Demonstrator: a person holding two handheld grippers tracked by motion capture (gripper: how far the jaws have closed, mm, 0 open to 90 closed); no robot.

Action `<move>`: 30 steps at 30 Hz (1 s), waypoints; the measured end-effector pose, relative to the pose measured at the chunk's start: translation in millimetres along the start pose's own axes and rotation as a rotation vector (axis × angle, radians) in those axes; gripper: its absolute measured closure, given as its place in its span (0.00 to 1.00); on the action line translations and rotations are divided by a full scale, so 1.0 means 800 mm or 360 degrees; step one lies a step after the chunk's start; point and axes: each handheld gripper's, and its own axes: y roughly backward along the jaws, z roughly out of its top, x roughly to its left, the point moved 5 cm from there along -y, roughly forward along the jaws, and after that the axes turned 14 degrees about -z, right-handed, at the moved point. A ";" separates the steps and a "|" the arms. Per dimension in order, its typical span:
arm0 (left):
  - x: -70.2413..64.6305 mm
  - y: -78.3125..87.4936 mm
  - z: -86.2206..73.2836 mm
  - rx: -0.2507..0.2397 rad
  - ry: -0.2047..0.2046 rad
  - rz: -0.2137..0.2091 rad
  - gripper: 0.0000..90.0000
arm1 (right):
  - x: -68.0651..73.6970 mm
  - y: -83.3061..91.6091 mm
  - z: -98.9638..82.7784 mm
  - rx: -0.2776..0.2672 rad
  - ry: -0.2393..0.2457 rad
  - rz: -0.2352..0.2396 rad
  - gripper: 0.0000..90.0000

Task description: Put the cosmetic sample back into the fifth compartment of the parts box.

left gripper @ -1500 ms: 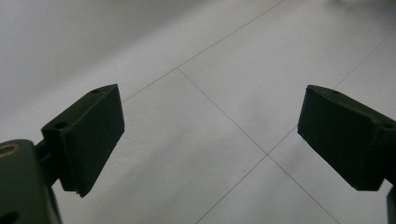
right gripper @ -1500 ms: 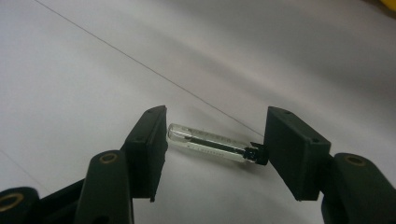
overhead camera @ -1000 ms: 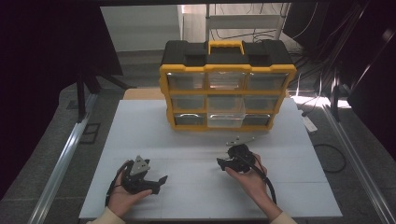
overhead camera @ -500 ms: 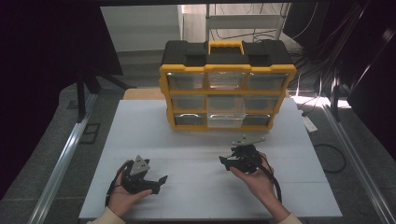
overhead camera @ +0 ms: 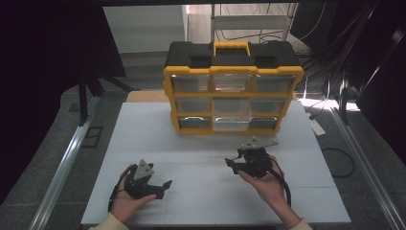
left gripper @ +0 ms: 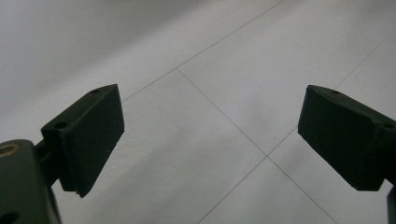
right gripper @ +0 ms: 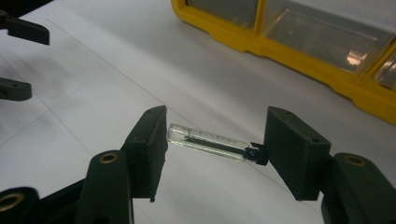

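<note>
Vial clamped endwise in right gripper near yellow organizer; left gripper gapes empty.

The right gripper sits a little higher and farther from the person than a second ago, closer to the yellow organiser. It carries along the small glass vial clamped end to end between its jaws; the vial is probably clear of the table.
</note>
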 end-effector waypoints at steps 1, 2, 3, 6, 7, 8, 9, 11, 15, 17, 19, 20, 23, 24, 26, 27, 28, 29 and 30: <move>0.000 0.000 0.000 0.0001 0.0001 -0.0002 0.09 | -0.001 0.003 0.003 -0.0026 0.0011 -0.0002 0.45; 0.000 0.000 0.000 0.0001 0.0002 -0.0004 0.09 | -0.001 0.005 0.003 -0.0030 0.0008 0.0004 0.45; 0.000 -0.001 0.000 0.0002 0.0002 -0.0007 0.09 | -0.001 0.006 0.004 -0.0036 0.0009 0.0001 0.45; 0.000 -0.001 0.000 0.0000 0.0003 -0.0008 0.09 | -0.002 0.009 0.006 -0.0046 0.0005 0.0002 0.45; 0.000 -0.001 0.000 0.0002 -0.0001 -0.0007 0.09 | -0.002 0.010 0.007 -0.0053 0.0007 0.0003 0.45; 0.000 -0.001 0.000 0.0002 -0.0001 -0.0007 0.09 | -0.002 0.010 0.007 -0.0053 0.0007 0.0003 0.45; 0.000 -0.001 0.000 0.0002 0.0000 -0.0007 0.09 | -0.002 0.011 0.008 -0.0060 0.0006 -0.0001 0.45; 0.000 -0.001 0.000 -0.0001 0.0003 -0.0007 0.09 | -0.003 0.013 0.010 -0.0070 0.0005 0.0001 0.45; 0.000 -0.001 0.000 -0.0007 0.0009 -0.0007 0.09 | -0.003 0.019 0.014 -0.0104 -0.0006 0.0008 0.45; 0.000 -0.001 0.000 -0.0008 0.0006 -0.0007 0.09 | -0.004 0.023 0.017 -0.0122 -0.0008 0.0012 0.45; 0.000 -0.001 0.000 -0.0007 0.0007 -0.0006 0.09 | -0.004 0.027 0.020 -0.0140 -0.0006 0.0014 0.45; 0.000 -0.001 0.000 -0.0006 0.0006 -0.0005 0.09 | -0.004 0.029 0.021 -0.0153 -0.0012 0.0018 0.45; 0.000 -0.001 0.000 -0.0007 0.0010 -0.0006 0.09 | -0.004 0.034 0.026 -0.0190 -0.0016 0.0025 0.45; 0.000 -0.001 0.000 -0.0007 0.0010 -0.0005 0.09 | -0.004 0.037 0.027 -0.0200 -0.0018 0.0021 0.45; 0.000 -0.001 0.000 -0.0008 0.0010 -0.0005 0.09 | -0.004 0.039 0.029 -0.0213 -0.0020 0.0020 0.45; 0.000 -0.001 0.000 -0.0007 0.0009 -0.0006 0.09 | -0.004 0.044 0.032 -0.0238 -0.0015 0.0018 0.45; 0.000 -0.001 0.000 -0.0007 0.0009 -0.0006 0.09 | -0.004 0.046 0.033 -0.0249 -0.0016 0.0018 0.45; 0.000 -0.001 0.000 -0.0007 0.0009 -0.0006 0.09 | -0.004 0.048 0.035 -0.0258 -0.0019 0.0015 0.45; 0.000 -0.001 0.000 -0.0007 0.0010 -0.0005 0.09 | -0.004 0.048 0.035 -0.0258 -0.0019 0.0015 0.45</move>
